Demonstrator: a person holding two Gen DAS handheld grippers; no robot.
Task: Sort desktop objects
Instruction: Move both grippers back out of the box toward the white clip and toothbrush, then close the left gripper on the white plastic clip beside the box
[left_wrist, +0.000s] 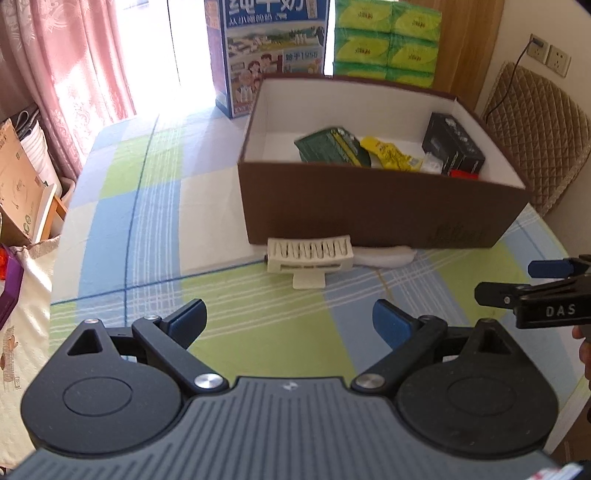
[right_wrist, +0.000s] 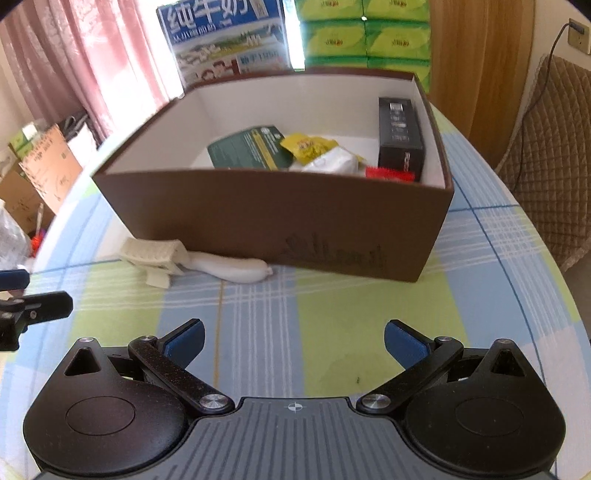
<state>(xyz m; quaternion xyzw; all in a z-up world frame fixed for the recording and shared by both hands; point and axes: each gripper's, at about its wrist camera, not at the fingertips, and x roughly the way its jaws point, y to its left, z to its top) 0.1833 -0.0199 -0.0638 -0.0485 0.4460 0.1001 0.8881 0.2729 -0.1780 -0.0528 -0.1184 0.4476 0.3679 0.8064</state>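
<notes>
Left wrist view: the left tool hangs over the checked table, its blue pads spread wide with nothing between them. Straight ahead, against the near wall of the brown box, lies the cream clip, its long axis running across the tool's line of approach, with a white tube-like item beside it along the same wall. The right tool enters from the right edge; "DAS" is legible on its body. Behind the box stand a blue milk carton bearing Chinese characters and "1956", and green tissue packs.

Right wrist view: the right tool is likewise spread and empty. From here the clip sits at the box's near left corner, well off to the left, so the left tool looks the nearer one for it. Inside the box lie a green packet, a yellow sachet and a black carton; the print on the box front is too blurred to read.
</notes>
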